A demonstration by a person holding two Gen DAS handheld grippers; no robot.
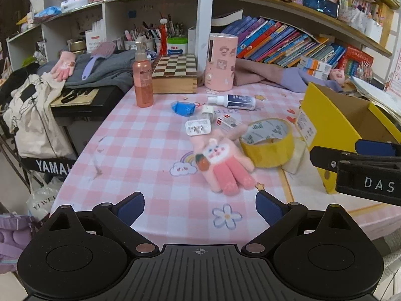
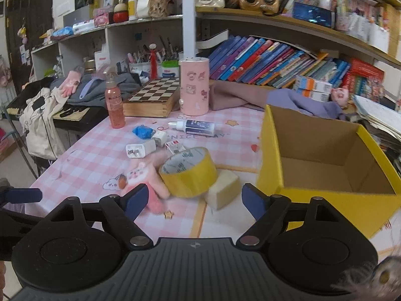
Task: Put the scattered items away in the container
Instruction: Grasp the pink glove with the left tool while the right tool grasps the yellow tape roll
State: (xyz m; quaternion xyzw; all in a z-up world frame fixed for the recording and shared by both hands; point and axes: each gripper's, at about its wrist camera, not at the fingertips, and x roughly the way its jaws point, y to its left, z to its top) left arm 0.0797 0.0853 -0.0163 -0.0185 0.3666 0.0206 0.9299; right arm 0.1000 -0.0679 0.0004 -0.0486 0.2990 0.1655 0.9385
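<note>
An open yellow cardboard box point(image 2: 323, 165) stands at the right of the pink checked table, and shows empty inside; it also shows in the left wrist view point(image 1: 335, 120). A pink bunny glove point(image 1: 223, 160) lies beside a yellow tape roll point(image 1: 268, 143), with a cream sponge point(image 2: 223, 190) next to the roll. Behind them lie white chargers point(image 1: 198, 126), a blue pouch point(image 1: 183, 107) and a white spray bottle point(image 1: 233, 101). My left gripper point(image 1: 200, 207) is open and empty, just short of the glove. My right gripper point(image 2: 193, 200) is open and empty, near the tape roll point(image 2: 188, 173) and sponge.
A pink pump bottle point(image 1: 143, 82), a chessboard box point(image 1: 175, 74) and a pink cylinder point(image 1: 220, 62) stand at the table's back. Bookshelves rise behind. A keyboard with bags and clothes sits left of the table point(image 1: 75, 100). The right gripper's arm crosses the left view point(image 1: 363, 173).
</note>
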